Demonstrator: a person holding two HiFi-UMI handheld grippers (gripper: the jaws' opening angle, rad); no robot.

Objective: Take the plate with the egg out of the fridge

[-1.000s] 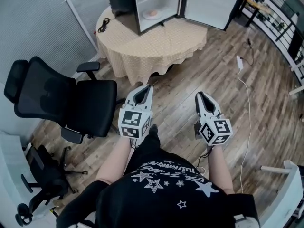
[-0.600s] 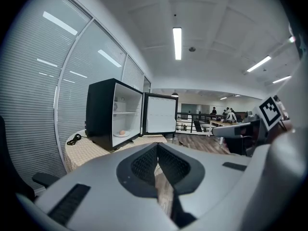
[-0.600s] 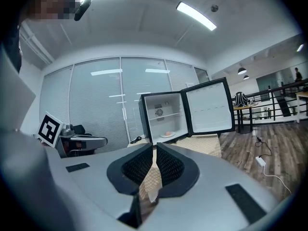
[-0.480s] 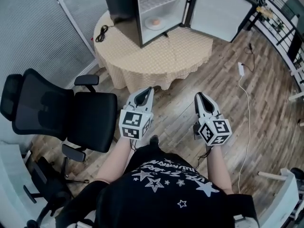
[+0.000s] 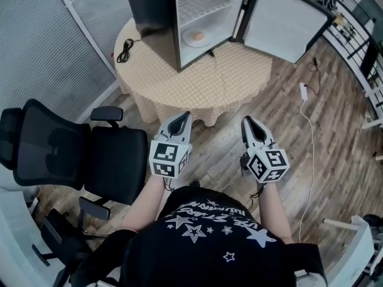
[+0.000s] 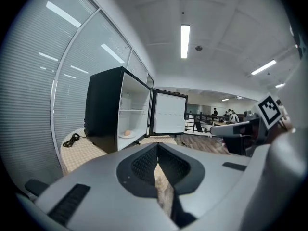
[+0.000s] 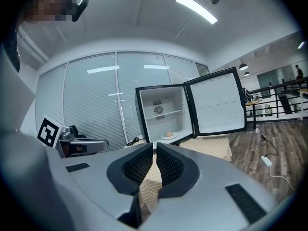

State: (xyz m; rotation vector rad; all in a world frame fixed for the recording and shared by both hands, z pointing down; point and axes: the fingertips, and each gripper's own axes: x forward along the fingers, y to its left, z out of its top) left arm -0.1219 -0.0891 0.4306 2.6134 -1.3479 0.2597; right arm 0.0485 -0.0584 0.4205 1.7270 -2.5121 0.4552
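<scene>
I hold both grippers level in front of my chest, side by side and apart, above a brown wood-plank floor point(image 5: 281, 121). The left gripper point(image 5: 186, 115), grey with a square-marker cube at its rear, has its jaws together. In the left gripper view its black ribbed pads point(image 6: 142, 163) meet at the tip with nothing held. The right gripper point(image 5: 246, 119), of the same build, is also closed. In the right gripper view only a thin slit shows between its pads point(image 7: 139, 166), and nothing sits in it.

At 12 o'clock from me stands a round table under a beige checked cloth point(image 5: 203, 82). On it sits a small black fridge point(image 5: 149, 11) with a white interior. Its white-lined door point(image 5: 287, 20) is swung wide open towards 1 o'clock.

On the fridge's bottom level lies a white plate point(image 5: 189, 39), and a pale brown egg point(image 5: 198, 36) rests on it. A white wire shelf point(image 5: 200, 3) runs above them. Both grippers point towards the fridge and are well apart from the plate, with the near edge of the table between.

A coiled black cable point(image 5: 124, 49) lies on the cloth at the table's 10 o'clock edge. A black office chair point(image 5: 102, 148) stands at my 9 o'clock, near the left gripper. A white cord point(image 5: 312, 136) trails over the floor at my 2 o'clock.
</scene>
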